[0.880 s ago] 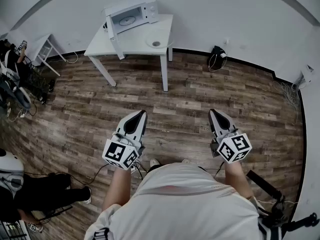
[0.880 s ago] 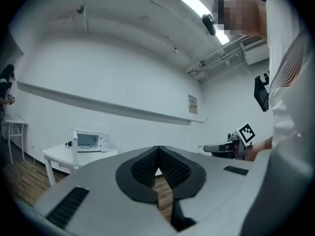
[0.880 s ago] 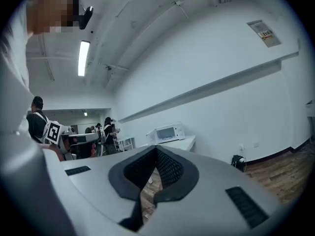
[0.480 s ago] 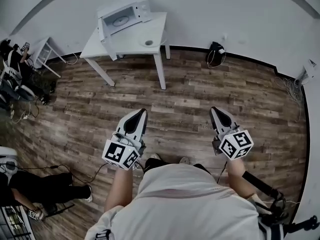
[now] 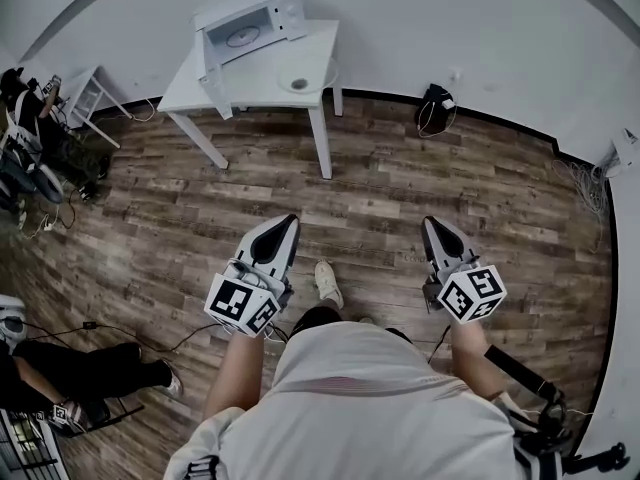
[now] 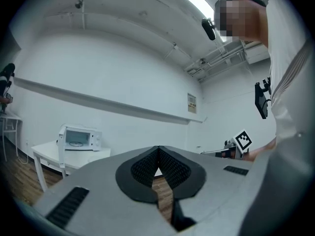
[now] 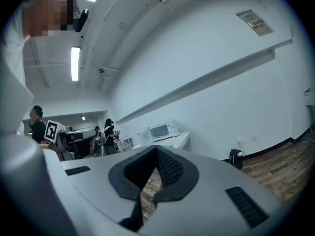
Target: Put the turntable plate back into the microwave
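Observation:
The white microwave [image 5: 250, 20] stands on a white table [image 5: 200, 88] by the far wall, with its door [image 5: 213, 65] swung open. The round turntable plate [image 5: 298, 83] lies on the table in front of it, to the right. Both grippers are held level over the wood floor, far short of the table. My left gripper [image 5: 284, 228] is shut with nothing in it, and so is my right gripper [image 5: 432, 230]. The left gripper view shows its tips [image 6: 158, 149] meeting and the microwave [image 6: 78, 137] far off at the left. In the right gripper view the microwave [image 7: 161, 130] sits beyond the closed tips [image 7: 156, 150].
People and equipment crowd the left edge [image 5: 25, 158]. A small white stand [image 5: 85, 93] is beside them. A black bag with cables [image 5: 435, 103] lies at the wall, right of the table. A tripod leg [image 5: 525, 373] is at the lower right. My shoe [image 5: 326, 283] is stepped forward.
I have taken a step forward; a shoe now shows between the grippers. The table and microwave drifted slightly left in the head view. Both grippers stay shut and empty.

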Tool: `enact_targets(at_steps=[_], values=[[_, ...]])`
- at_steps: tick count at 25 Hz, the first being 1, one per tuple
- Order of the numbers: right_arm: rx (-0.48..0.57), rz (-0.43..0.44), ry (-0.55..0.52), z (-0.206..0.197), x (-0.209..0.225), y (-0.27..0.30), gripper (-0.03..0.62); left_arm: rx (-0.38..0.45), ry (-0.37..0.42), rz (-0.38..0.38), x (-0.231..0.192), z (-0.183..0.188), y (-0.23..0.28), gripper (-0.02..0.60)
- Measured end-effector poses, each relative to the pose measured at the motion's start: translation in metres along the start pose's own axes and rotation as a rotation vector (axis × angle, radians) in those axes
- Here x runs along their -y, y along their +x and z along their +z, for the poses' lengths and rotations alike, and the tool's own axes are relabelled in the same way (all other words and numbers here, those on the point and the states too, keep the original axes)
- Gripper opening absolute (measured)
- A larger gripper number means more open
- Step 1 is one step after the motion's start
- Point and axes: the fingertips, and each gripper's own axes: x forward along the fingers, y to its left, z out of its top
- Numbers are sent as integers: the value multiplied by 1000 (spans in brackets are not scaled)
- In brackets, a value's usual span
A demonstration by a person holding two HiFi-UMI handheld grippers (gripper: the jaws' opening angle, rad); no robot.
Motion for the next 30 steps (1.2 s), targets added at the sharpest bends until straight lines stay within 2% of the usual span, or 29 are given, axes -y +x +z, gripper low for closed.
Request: enact_targets(at_steps=[10, 20, 30], values=[[-26, -3, -42, 23, 24, 109, 3, 30, -34, -8, -93, 1, 63, 11], [-44, 29, -17, 39, 24, 231, 3, 23, -49, -5, -203, 8, 103, 11], [-47, 42, -16, 54, 32, 299, 3, 28, -63, -8, -258, 15, 143, 11]])
